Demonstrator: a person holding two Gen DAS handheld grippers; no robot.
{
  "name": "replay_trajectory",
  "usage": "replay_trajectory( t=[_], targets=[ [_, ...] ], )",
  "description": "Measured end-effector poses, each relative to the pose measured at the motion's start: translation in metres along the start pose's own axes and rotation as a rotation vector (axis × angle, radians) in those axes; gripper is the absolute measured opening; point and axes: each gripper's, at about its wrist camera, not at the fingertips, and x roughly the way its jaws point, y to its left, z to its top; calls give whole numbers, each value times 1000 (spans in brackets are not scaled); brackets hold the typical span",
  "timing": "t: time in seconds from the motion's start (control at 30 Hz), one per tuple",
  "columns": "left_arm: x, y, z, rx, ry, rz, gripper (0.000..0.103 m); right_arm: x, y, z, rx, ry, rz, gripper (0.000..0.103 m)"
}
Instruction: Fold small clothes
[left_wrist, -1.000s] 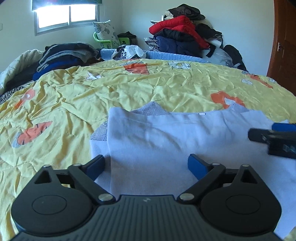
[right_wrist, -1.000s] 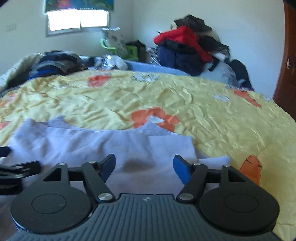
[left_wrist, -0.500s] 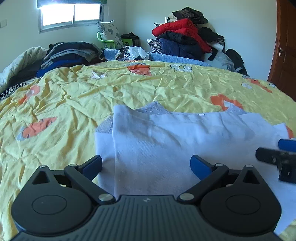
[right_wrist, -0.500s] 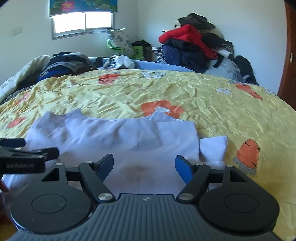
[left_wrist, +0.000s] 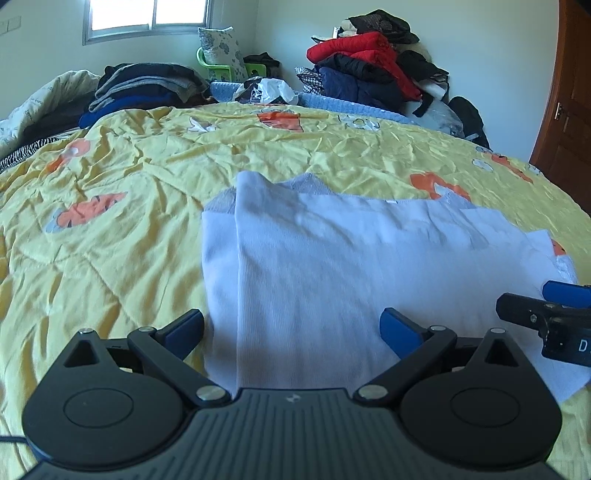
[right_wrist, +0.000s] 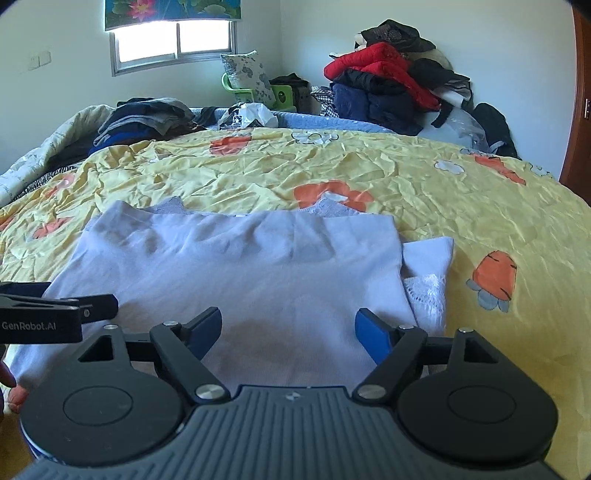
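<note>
A pale lilac small top (left_wrist: 332, 258) lies flat on the yellow bedspread (left_wrist: 110, 229), its left side folded inward. In the right wrist view the same top (right_wrist: 240, 266) shows a folded sleeve with white lace (right_wrist: 424, 295) sticking out at its right edge. My left gripper (left_wrist: 291, 326) hovers over the top's near left part, open, with only flat cloth beneath it. My right gripper (right_wrist: 290, 328) hangs over the near right part; its jaws are opening, with no cloth gripped between them. Each gripper shows in the other's view: the right gripper (left_wrist: 546, 314) and the left gripper (right_wrist: 55, 310).
A heap of red and dark jackets (left_wrist: 369, 74) rises at the back right. A stack of dark folded clothes (left_wrist: 140, 88) sits at the back left, and a brown door (left_wrist: 569, 110) stands at the right. Wrinkled bedspread (right_wrist: 369, 177) stretches beyond the top.
Both grippers have drawn back toward the near edge of the top, so more of it shows. The right gripper's jaws stand a little wider. The top lies as before.
</note>
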Motion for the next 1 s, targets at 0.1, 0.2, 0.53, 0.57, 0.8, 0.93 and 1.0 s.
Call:
replay_trajectory(
  t=[0.1,0.2,0.53,0.57,0.8,0.93,1.0],
  targets=[
    [-4,1,-5,1,0,0,102,-4,1,-4,5,4,2,83],
    [-7,3,-7,-4,4,-1,102,-8,2,-8,9,5,8,83],
    [-17,9,-16,-28,3,-2,102,-23,9,-18,16,7,20,83],
    [-18,9,-17,-25,3,-2,102,-24,10,-20,14,8,20,84],
    [-25,9,-23,-21,0,2,102,-28,12,-24,15,9,19,85],
    [-27,9,-26,-12,1,2,102,-33,15,-27,10,6,23,85],
    [-29,9,-27,-8,2,1,102,-36,16,-28,9,4,26,85]
  ],
)
